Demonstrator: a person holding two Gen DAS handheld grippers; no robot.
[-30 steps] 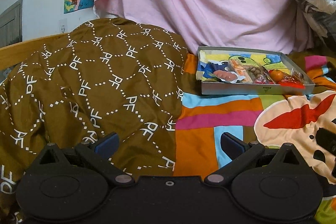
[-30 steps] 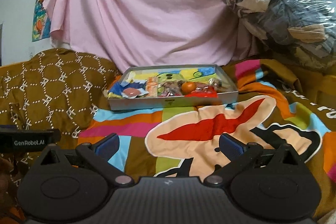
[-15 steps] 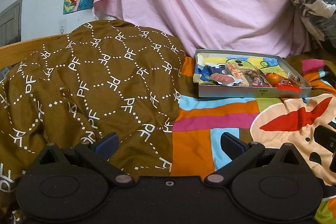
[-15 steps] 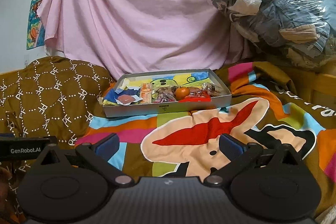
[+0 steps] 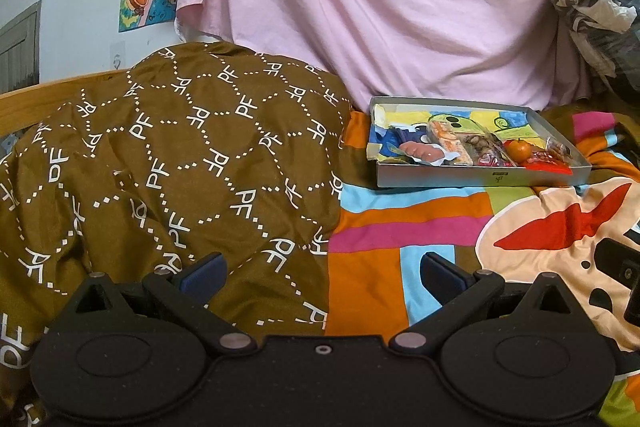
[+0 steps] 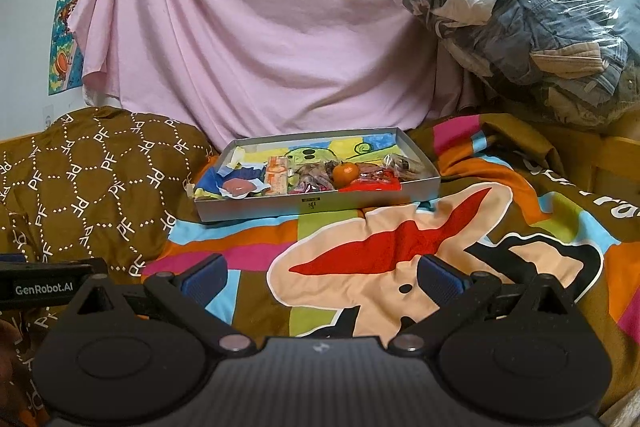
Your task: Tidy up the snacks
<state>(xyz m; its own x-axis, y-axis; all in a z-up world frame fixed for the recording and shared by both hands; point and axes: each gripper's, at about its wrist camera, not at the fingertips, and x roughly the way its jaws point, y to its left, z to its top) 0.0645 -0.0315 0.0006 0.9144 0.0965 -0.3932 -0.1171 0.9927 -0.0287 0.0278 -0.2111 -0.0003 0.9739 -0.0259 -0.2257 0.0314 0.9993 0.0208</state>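
Note:
A shallow grey box (image 6: 320, 205) (image 5: 484, 180) lies on the colourful bedspread, far ahead of both grippers. Inside it are several snacks: an orange fruit (image 6: 345, 173) (image 5: 519, 148), a pink wrapped piece (image 6: 236, 186) (image 5: 420, 151), an orange-and-clear packet (image 6: 279, 174), a red packet (image 6: 372, 184) and a clear bag (image 6: 404, 163) at the right end. My left gripper (image 5: 320, 273) is open over the bedding, nothing between its blue pads. My right gripper (image 6: 320, 277) is open too, low over the bedspread and empty.
A brown patterned quilt (image 5: 168, 163) bulges at the left. A pink sheet (image 6: 256, 27) hangs behind the box. A plastic-wrapped bundle of clothes (image 6: 520, 15) is piled at the back right. The other gripper's body (image 6: 44, 285) shows at the right wrist view's left edge.
Both grippers have pulled back a little and tilted up, so the box sits smaller and lower in view. Both stay open. The snacks have not moved.

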